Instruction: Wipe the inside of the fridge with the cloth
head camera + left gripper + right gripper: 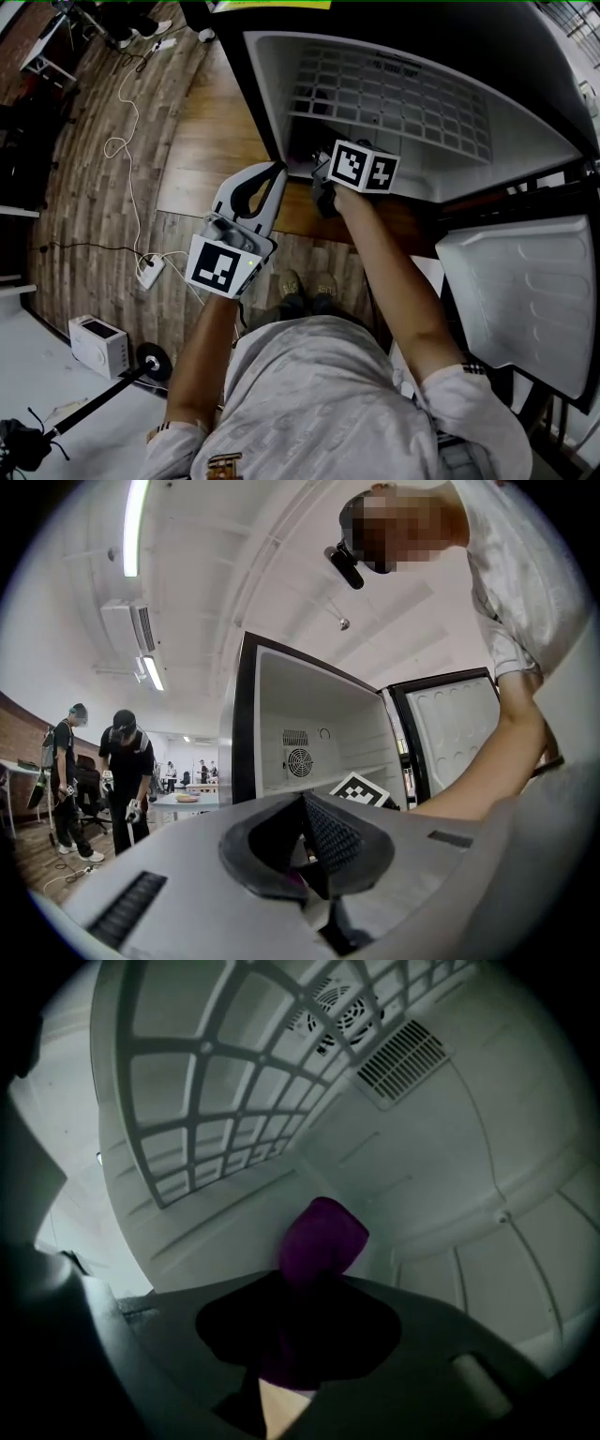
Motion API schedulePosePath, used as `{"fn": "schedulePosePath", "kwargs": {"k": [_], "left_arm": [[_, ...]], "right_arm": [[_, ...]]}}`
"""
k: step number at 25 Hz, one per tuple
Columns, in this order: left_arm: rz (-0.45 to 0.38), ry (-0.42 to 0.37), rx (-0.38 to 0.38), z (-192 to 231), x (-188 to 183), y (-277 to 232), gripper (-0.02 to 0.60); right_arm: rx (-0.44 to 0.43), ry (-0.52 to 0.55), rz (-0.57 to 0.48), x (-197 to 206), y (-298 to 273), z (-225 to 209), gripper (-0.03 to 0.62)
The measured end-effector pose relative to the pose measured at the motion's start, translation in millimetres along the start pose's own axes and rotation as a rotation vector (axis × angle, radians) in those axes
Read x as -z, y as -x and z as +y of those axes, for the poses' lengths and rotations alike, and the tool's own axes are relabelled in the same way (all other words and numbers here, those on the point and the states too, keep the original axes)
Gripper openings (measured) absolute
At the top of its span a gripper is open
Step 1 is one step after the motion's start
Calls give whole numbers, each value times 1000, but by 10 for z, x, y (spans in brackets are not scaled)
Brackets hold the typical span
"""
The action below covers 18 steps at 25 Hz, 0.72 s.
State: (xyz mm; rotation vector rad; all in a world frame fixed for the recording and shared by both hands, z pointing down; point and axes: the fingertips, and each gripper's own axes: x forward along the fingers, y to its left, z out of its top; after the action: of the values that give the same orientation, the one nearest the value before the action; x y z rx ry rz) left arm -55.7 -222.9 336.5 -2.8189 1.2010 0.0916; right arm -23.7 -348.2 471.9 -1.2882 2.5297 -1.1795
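**Fridge** (441,183): door (525,291) stands open at the right. White interior with a wire shelf (394,89) across the upper part. A round fan (328,997) and a slotted vent (403,1058) sit on the far wall.

**Cloth** (323,1237): purple and bunched, clamped between the jaws of the right gripper (314,1288). It is inside the fridge, below the shelf, with its tip near the white inner wall. Whether it touches the wall cannot be told.

**Left gripper** (270,173): jaws pressed together with nothing between them. It is held outside the fridge, by the near left edge.

**Wooden floor** (94,169): white cable (127,141) and power strip (150,272), at the left.
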Motion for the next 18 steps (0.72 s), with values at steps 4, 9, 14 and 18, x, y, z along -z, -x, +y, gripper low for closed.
{"fn": "schedulePosePath", "kwargs": {"k": [4, 9, 14, 18], "left_arm": [[21, 4, -15, 40, 30, -29, 0], [12, 14, -4, 37, 63, -70, 0], [5, 18, 5, 41, 33, -99, 0], [-8, 17, 11, 37, -11, -124, 0]], "right_arm": [[39, 7, 47, 125, -25, -102, 112], [72, 11, 91, 248, -60, -207, 111], [81, 18, 110, 307, -71, -232, 110], [78, 18, 100, 277, 13, -201, 110]]}}
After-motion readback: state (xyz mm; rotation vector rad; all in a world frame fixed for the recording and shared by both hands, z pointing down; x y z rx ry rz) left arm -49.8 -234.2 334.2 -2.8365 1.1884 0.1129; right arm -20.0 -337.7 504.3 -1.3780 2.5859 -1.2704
